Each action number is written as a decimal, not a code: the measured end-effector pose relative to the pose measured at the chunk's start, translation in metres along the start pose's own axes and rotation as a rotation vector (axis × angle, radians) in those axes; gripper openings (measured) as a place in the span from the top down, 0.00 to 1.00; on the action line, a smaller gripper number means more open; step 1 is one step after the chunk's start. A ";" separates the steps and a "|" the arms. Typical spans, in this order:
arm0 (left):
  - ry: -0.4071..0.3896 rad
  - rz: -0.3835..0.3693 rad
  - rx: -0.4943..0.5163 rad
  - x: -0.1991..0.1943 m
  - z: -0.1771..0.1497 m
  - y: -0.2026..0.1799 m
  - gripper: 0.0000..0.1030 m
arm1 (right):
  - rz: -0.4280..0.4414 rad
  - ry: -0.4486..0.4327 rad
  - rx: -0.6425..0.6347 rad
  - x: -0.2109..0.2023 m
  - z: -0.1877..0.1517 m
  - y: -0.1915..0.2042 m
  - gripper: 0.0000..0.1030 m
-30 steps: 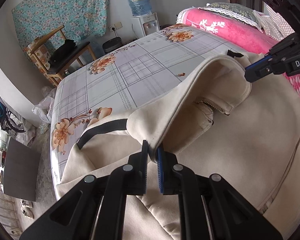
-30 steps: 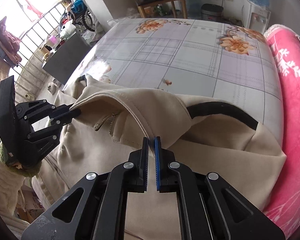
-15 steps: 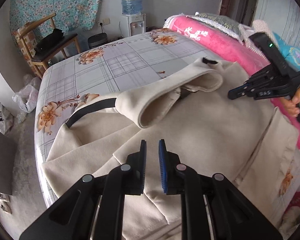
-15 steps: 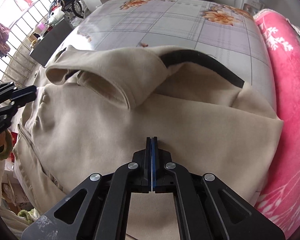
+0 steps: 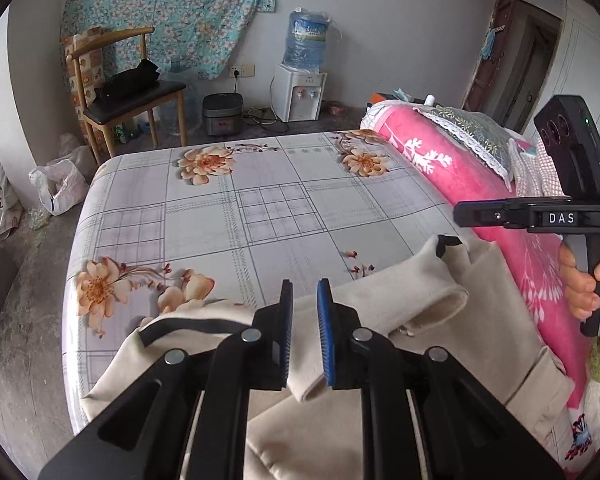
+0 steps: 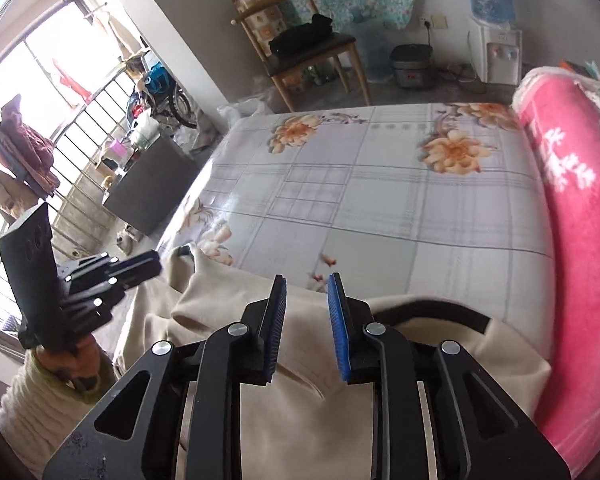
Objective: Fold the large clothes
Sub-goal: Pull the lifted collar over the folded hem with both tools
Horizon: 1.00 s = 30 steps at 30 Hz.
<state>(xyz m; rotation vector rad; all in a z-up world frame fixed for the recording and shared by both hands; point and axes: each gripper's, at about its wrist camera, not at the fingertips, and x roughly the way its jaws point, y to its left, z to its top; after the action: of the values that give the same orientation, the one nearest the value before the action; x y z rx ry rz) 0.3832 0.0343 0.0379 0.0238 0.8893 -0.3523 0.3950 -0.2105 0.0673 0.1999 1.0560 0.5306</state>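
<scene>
Both the left gripper (image 5: 305, 332) and right gripper (image 6: 306, 328), fingers parted and holding nothing, hover above the half-folded beige garment (image 5: 420, 312), right fingers just opening, apparently between folds.

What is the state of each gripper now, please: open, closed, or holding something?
Left gripper: open, holding nothing, above the beige garment.
Right gripper: open, jaws just opened, nothing between them.

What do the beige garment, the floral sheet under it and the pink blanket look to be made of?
Beige garment: thick, matte knit, probably fleece; its folds are soft and rounded. Floral sheet: smooth and slightly glossy, perhaps a coated or plastic-like cover; window light glares off it. Pink blanket: plush, fuzzy pile, probably fleece.
</scene>
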 end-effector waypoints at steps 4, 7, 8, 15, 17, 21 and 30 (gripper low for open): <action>0.078 0.026 0.048 0.043 -0.002 -0.014 0.87 | -0.003 0.089 -0.006 0.049 0.002 0.010 0.78; 0.147 0.036 0.087 0.057 -0.023 -0.015 0.87 | -0.008 0.158 -0.042 0.064 -0.023 0.013 0.78; 0.163 0.037 0.105 0.058 -0.032 -0.015 0.87 | -0.018 0.169 -0.063 0.064 -0.033 0.013 0.78; 0.169 0.026 0.136 0.054 -0.069 -0.007 0.88 | -0.024 0.125 -0.132 0.054 -0.077 0.006 0.80; 0.168 0.025 0.127 0.054 -0.069 -0.007 0.88 | -0.031 0.131 -0.110 0.053 -0.075 0.006 0.80; 0.170 0.021 0.099 0.049 -0.067 -0.006 0.87 | -0.092 0.131 -0.139 0.053 -0.080 0.013 0.80; 0.109 -0.078 0.040 0.046 -0.041 -0.028 0.87 | -0.154 0.150 -0.142 0.059 -0.081 0.020 0.80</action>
<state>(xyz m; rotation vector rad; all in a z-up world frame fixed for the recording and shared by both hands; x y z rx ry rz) 0.3700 0.0011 -0.0194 0.0454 0.9927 -0.4448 0.3410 -0.1711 -0.0096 -0.0473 1.1638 0.4846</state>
